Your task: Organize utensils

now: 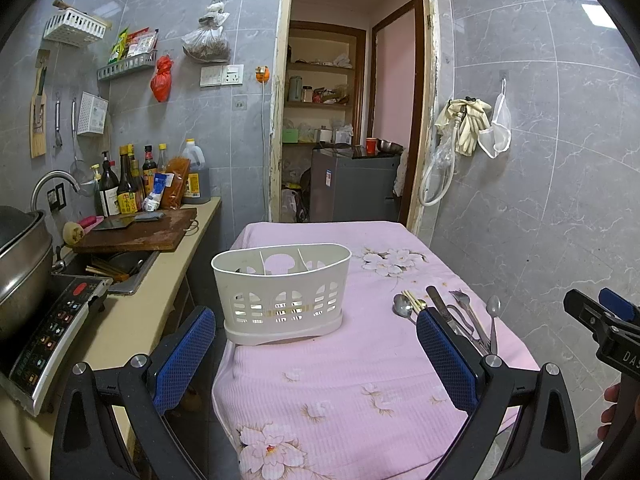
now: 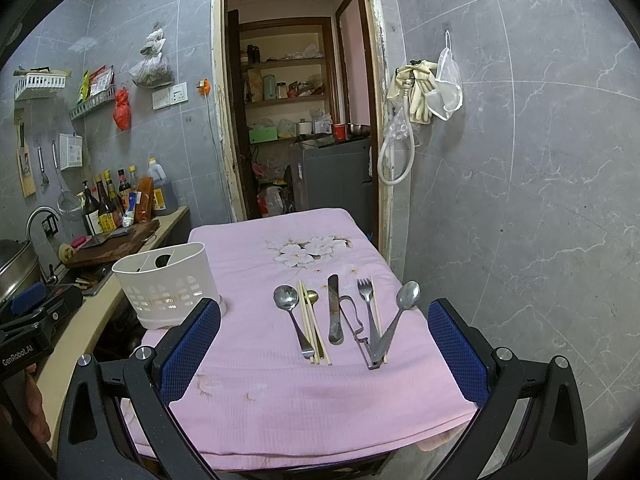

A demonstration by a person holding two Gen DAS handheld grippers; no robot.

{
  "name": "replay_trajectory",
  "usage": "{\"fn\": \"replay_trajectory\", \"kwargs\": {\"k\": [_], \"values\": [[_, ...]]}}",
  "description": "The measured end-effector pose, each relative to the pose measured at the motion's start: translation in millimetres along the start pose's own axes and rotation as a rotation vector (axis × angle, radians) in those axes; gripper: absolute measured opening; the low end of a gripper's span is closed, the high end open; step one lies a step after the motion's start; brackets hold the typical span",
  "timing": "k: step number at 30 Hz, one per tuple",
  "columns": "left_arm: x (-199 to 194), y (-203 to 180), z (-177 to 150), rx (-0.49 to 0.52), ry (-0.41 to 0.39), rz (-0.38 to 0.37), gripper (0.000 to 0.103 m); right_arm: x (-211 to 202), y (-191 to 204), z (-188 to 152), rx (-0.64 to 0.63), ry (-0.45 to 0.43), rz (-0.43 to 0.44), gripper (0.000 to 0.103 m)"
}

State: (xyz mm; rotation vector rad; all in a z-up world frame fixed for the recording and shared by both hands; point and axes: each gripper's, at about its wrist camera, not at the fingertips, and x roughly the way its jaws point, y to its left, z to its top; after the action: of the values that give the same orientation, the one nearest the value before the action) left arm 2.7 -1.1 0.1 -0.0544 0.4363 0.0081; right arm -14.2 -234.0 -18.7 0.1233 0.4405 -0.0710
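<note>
Right wrist view alone shows the knife (image 2: 334,308) whole, utensils unblocked.

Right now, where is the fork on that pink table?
In the right wrist view the fork lies flat on the pink cloth, right of the knife and left of the tilted spoon, well right of the white caddy.

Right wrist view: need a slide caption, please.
Open right gripper faces utensils laid in a row on a pink cloth, white caddy at left.
</note>
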Motion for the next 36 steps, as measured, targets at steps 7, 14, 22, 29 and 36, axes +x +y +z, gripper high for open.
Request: {"fn": "replay_trajectory", "kwargs": {"k": [7,14,22,29,36], "values": [[0.0,1.1,-1.8,-0.001,0.001,0.001,0.101,0.8,-2.1,3.1,0.0,0.001,0.0,0.102],[0.1,0.8,-2.0,-0.001,0.003,-0.001,0.101,1.0,-1.9,0.0,0.003,0.004,-0.001,0.102],[8.5,5.3,-20.8,0.004,0.015,-0.006,0.101,3.5,-8.1,-1.5,0.018,0.003,-0.017,0.102],[20.0,-10.3,-7.9,0.017,0.027,-0.041,0.101,11.8,-25.9,22.5,0.022,-0.014,-0.028,0.102],[54.0,-41.8,6.5,0.026,0.059,-0.087,0.101,53.0,-55.4,40.9,-0.001,0.05,-0.013,0.102]]}}
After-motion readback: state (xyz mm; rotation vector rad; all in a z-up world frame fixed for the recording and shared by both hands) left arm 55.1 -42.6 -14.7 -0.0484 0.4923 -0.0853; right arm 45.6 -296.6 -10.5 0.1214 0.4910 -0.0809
